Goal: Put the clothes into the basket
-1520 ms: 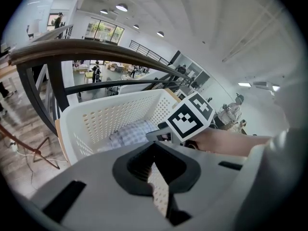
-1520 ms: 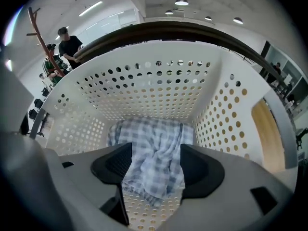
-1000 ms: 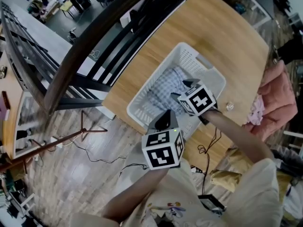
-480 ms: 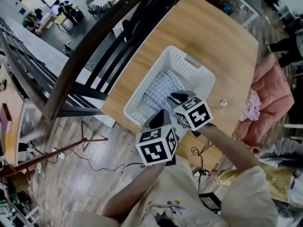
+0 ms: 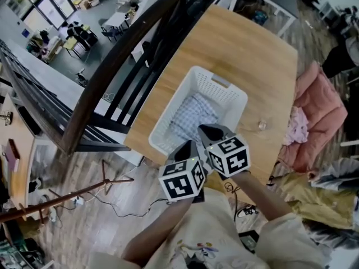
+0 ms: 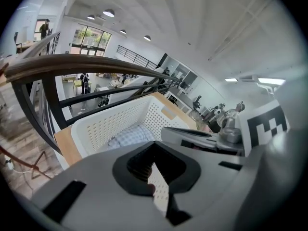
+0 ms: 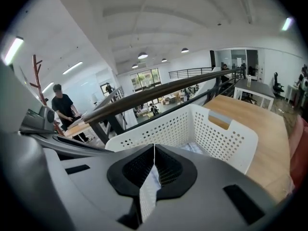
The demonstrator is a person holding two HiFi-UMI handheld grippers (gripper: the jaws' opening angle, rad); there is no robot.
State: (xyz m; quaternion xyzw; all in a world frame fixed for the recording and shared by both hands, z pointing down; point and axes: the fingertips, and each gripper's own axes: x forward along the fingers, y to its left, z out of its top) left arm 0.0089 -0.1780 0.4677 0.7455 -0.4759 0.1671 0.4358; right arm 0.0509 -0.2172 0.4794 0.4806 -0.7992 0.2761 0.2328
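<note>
A white perforated basket (image 5: 235, 97) stands on the wooden table (image 5: 252, 43), with a blue checked cloth (image 5: 192, 116) lying inside. My right gripper (image 5: 207, 131) hovers over the basket's near end. Its jaws have just been closing and now meet with nothing between them (image 7: 154, 146). The basket (image 7: 226, 129) and a bit of the cloth (image 7: 195, 148) lie beyond its tips. My left gripper (image 5: 188, 147) hangs beside it at the basket's near rim, pads together and empty (image 6: 154, 146). It looks into the basket (image 6: 106, 121) at the cloth (image 6: 130, 136).
A dark stair railing (image 5: 112, 72) runs along the table's left side. Pink clothes (image 5: 320, 114) are heaped on a seat to the right of the table. A small clear object (image 5: 262, 125) sits on the table near the basket. A wooden coat stand (image 5: 67, 198) and cables lie on the floor.
The right gripper has lifted off the checked cloth and pulled back toward me, closing its jaws. The cloth stays in the basket. The left gripper has barely moved.
</note>
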